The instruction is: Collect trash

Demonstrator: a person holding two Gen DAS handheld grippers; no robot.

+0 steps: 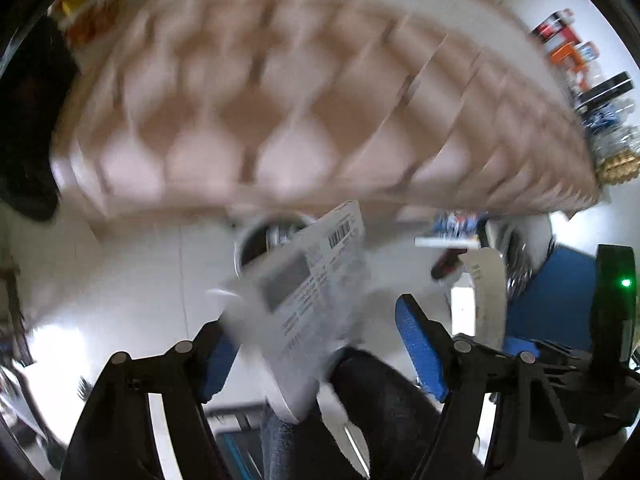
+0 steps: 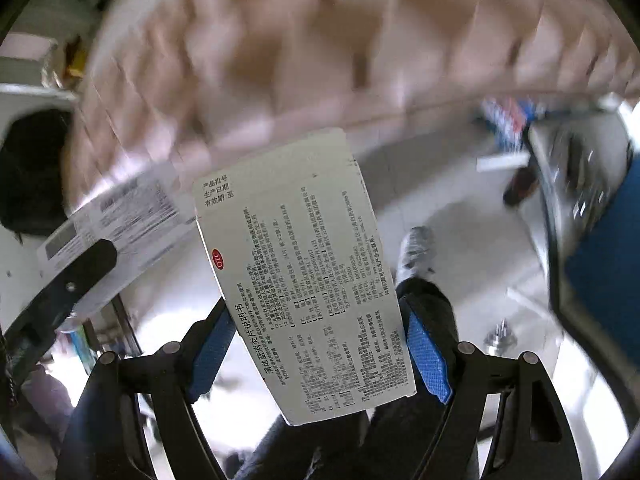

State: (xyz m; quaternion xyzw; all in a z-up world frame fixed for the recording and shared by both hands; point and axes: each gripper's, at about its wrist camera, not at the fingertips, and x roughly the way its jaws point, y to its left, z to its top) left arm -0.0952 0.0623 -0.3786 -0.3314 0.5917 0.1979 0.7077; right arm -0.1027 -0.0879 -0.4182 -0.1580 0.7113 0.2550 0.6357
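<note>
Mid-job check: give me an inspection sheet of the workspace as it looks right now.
Surface: pale tiled floor below, blurred.
Job's things: white medicine box between the right gripper's pads; flat white printed carton in front of the left gripper; round bin opening beyond it.
Clutter: small packages at far right, blurred.
Grippers: right gripper shut on the box; left gripper open wide, right pad clear of the carton.
Cables: nothing seen.
Surroundings: pink tufted sofa; blue panel; person's shoe.

My pads point(image 2: 426, 354) are blue; the box point(image 2: 304, 276) is white with black print, perhaps a red OTC mark.
</note>
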